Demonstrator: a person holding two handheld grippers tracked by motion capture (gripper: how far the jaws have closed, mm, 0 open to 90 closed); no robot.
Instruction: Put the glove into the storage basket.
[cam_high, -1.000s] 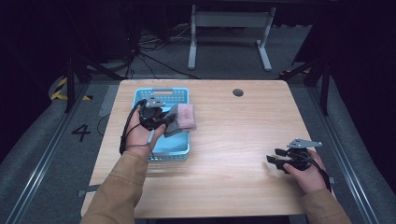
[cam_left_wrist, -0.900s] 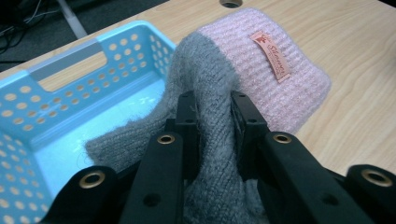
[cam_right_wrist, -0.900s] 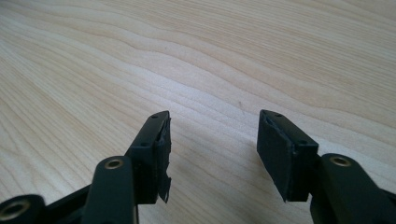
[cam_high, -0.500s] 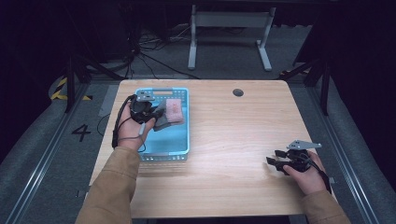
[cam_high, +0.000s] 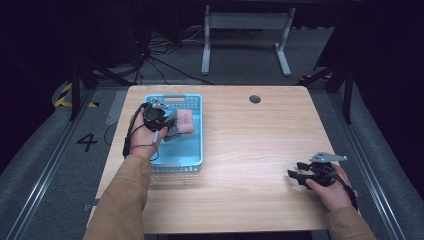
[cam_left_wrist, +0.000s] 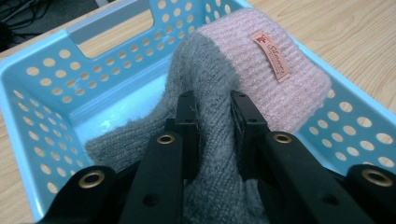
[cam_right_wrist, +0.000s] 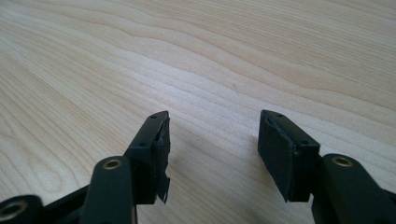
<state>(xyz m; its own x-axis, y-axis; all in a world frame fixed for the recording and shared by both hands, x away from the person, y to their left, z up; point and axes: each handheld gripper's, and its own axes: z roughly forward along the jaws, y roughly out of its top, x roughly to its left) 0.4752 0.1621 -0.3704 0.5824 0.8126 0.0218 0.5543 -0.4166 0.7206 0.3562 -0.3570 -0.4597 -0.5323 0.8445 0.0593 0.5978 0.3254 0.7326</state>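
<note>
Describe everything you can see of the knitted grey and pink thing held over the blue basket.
The knitted piece is soft ribbed wool, grey at one end and pink at the other, folded into a thick bundle. A small orange-pink label with script lettering is sewn on the pink part. The left gripper pinches a fold of the grey part between its black jaws. It hangs inside the blue perforated basket, the pink end by the basket's wall; whether it touches the floor is unclear.

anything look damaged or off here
One thing: on the right tongs, the pad of one jaw looks frayed, with a ragged strip hanging at its lower edge. The other pad looks intact. Nothing spilled; the sock is held over the basket.
</note>
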